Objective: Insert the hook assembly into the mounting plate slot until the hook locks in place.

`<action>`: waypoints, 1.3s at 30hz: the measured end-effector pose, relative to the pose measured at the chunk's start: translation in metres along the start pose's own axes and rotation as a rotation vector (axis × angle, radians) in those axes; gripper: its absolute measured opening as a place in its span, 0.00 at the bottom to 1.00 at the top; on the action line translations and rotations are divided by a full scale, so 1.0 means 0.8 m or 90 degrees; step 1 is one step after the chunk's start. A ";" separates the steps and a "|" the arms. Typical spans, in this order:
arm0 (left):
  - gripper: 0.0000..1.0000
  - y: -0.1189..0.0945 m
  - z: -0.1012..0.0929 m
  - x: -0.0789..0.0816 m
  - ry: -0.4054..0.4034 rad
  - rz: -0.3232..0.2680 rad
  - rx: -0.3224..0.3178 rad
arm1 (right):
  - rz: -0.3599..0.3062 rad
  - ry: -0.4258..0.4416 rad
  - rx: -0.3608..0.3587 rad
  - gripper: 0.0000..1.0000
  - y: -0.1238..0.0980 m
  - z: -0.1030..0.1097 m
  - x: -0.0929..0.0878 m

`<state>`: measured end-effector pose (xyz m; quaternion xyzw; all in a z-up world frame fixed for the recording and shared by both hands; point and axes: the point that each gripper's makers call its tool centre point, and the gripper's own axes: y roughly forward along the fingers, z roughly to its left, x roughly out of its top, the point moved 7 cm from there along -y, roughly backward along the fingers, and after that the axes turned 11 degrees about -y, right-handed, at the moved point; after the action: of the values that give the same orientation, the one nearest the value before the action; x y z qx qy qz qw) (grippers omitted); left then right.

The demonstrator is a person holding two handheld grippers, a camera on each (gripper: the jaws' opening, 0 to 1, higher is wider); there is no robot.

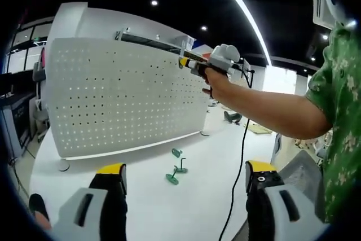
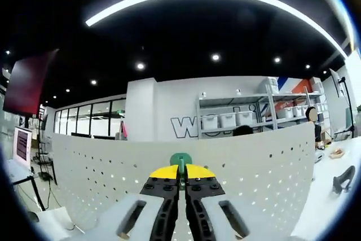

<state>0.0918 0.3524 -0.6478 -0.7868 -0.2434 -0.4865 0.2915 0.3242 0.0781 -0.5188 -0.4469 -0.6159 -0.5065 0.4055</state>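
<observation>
A white perforated mounting plate stands upright on the white table. Two green hooks lie on the table in front of it. My left gripper is open near the table's front, with nothing between its yellow-tipped jaws. A person's hand holds my right gripper up at the plate's top right edge. In the right gripper view, the right gripper is shut on a green hook, whose round head pokes out above the tips, close to the plate.
A black cable runs down across the table on the right. The person's arm and green patterned sleeve span the right side. Shelving with white bins stands behind the plate. A dark object lies at far right.
</observation>
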 end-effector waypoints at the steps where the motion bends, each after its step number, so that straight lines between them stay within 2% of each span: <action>1: 0.89 0.000 0.000 0.000 -0.001 0.000 0.000 | 0.000 -0.001 0.000 0.01 0.000 0.000 -0.001; 14: 0.89 0.001 0.004 0.004 0.005 0.005 0.004 | -0.012 0.000 -0.003 0.01 0.006 -0.002 -0.006; 20: 0.89 0.001 0.005 0.003 0.006 0.011 0.004 | -0.018 -0.006 -0.004 0.01 0.005 0.000 -0.015; 24: 0.89 0.003 0.005 0.002 0.005 0.015 0.003 | -0.042 -0.018 -0.008 0.01 0.004 0.002 -0.014; 39: 0.89 0.009 0.009 -0.001 0.000 0.025 0.003 | -0.070 -0.039 -0.026 0.01 0.009 0.000 -0.020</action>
<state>0.1009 0.3522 -0.6528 -0.7907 -0.2292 -0.4803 0.3026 0.3358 0.0761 -0.5323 -0.4355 -0.6411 -0.5268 0.3489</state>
